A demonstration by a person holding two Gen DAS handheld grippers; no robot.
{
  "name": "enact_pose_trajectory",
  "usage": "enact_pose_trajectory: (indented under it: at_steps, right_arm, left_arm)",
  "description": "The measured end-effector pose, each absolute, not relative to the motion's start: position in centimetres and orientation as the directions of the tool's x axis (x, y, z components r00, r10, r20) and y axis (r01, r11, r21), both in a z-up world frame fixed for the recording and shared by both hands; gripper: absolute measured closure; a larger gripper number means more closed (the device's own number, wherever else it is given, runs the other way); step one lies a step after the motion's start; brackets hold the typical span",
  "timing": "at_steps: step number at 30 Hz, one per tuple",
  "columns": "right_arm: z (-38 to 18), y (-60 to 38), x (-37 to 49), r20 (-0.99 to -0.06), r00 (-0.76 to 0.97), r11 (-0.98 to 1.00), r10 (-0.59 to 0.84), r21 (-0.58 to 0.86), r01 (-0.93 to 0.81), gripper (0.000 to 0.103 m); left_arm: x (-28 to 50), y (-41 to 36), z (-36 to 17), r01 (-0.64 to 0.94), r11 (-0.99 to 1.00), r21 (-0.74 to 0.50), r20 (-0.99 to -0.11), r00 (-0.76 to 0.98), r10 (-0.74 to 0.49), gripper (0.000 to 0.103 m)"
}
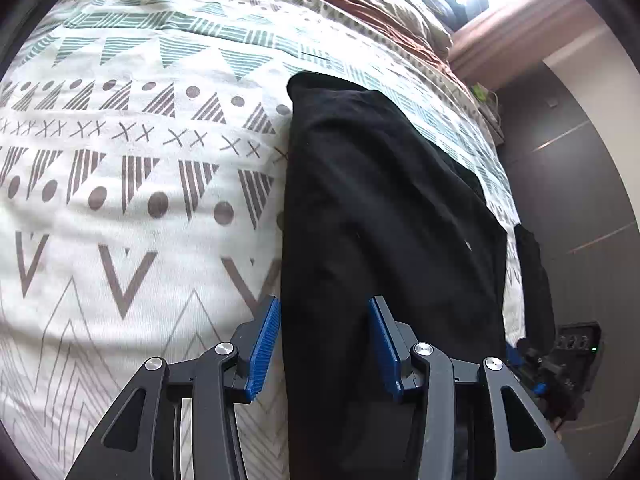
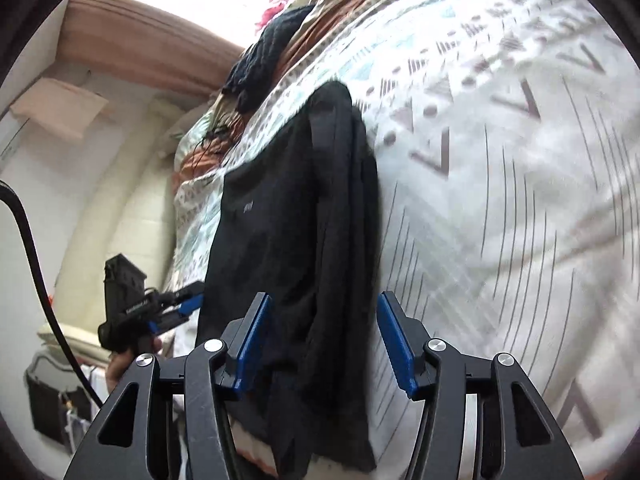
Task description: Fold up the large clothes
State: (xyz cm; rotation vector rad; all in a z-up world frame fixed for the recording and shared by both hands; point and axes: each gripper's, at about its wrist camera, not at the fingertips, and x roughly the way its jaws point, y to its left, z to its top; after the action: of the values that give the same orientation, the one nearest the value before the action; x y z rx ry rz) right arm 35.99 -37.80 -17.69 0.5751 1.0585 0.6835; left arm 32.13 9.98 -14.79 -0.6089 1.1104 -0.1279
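The black garment (image 1: 384, 216) lies as a long narrow strip on the bed (image 1: 120, 200), its long axis running straight away from both grippers toward the headboard end. The left gripper (image 1: 324, 340) stands partly open over the near end, pads clear of the cloth; the right gripper (image 2: 322, 344) is likewise part open, cloth between its jaws but not pinched. Both sit at the same near end, so neither hand is clearly nearer.

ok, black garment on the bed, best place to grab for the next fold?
Probably the near end of the black garment. It lies as a long narrow strip running away from both open grippers, left gripper and right gripper. Pinch each near corner from the bed's edge, then carry toward the far end.
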Motion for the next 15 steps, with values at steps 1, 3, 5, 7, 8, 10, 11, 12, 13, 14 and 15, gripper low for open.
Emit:
enact_pose_trajectory:
  at_steps: [1, 3, 5, 7, 8, 10, 11, 12, 13, 14, 15]
  right_arm:
    - [-17.2, -37.7, 36.7, -0.57, 0.344, 0.655, 0.746, 0.72, -0.228, 0.048]
    - [-16.2, -37.6, 37.7, -0.54, 0.371, 0.639, 0.756, 0.731, -0.239, 0.048]
    - [-15.5, -36.8, 38.8, -0.534, 0.386, 0.642, 0.752, 0.724, -0.251, 0.048]
    - [-15.4, -36.1, 40.2, -0.54, 0.378, 0.644, 0.752, 0.723, -0.249, 0.048]
    - [-15.4, -35.7, 40.9, -0.54, 0.373, 0.642, 0.755, 0.727, -0.245, 0.048]
    - [-15.2, -35.0, 42.2, -0.538, 0.375, 0.641, 0.755, 0.728, -0.245, 0.048]
    - [-15.1, -34.9, 42.6, -0.539, 0.381, 0.646, 0.751, 0.721, -0.251, 0.048]
    - [-15.0, -34.6, 43.2, -0.547, 0.383, 0.655, 0.744, 0.711, -0.258, 0.048]
    - [-15.0, -34.3, 43.7, -0.556, 0.382, 0.663, 0.738, 0.703, -0.258, 0.048]
    - [-15.1, -34.0, 44.1, -0.558, 0.378, 0.663, 0.739, 0.703, -0.259, 0.048]
    - [-15.2, -33.6, 44.6, -0.559, 0.371, 0.661, 0.742, 0.703, -0.263, 0.049]
  left_arm:
    - [32.4, 10.2, -14.9, -0.203, 0.827, -0.525, -0.796, 0.461, -0.392, 0.056]
    - [33.0, 10.4, -14.9, -0.208, 0.816, -0.539, -0.783, 0.481, -0.395, 0.056]
    - [34.1, 10.2, -14.5, -0.208, 0.813, -0.545, -0.774, 0.498, -0.391, 0.056]
    - [34.9, 10.1, -14.2, -0.205, 0.816, -0.54, -0.77, 0.512, -0.38, 0.056]
    - [35.3, 10.0, -14.1, -0.204, 0.819, -0.536, -0.77, 0.516, -0.375, 0.056]
    - [36.0, 10.0, -14.0, -0.204, 0.824, -0.529, -0.771, 0.522, -0.365, 0.056]
    - [36.5, 9.9, -14.0, -0.206, 0.824, -0.527, -0.771, 0.525, -0.361, 0.056]
    - [36.9, 10.0, -14.1, -0.208, 0.823, -0.529, -0.769, 0.527, -0.361, 0.056]
    - [37.4, 9.9, -14.1, -0.209, 0.822, -0.53, -0.769, 0.528, -0.361, 0.056]
    - [37.7, 9.9, -14.1, -0.209, 0.823, -0.528, -0.769, 0.528, -0.359, 0.056]
    - [37.8, 9.9, -14.1, -0.206, 0.824, -0.528, -0.768, 0.529, -0.36, 0.056]
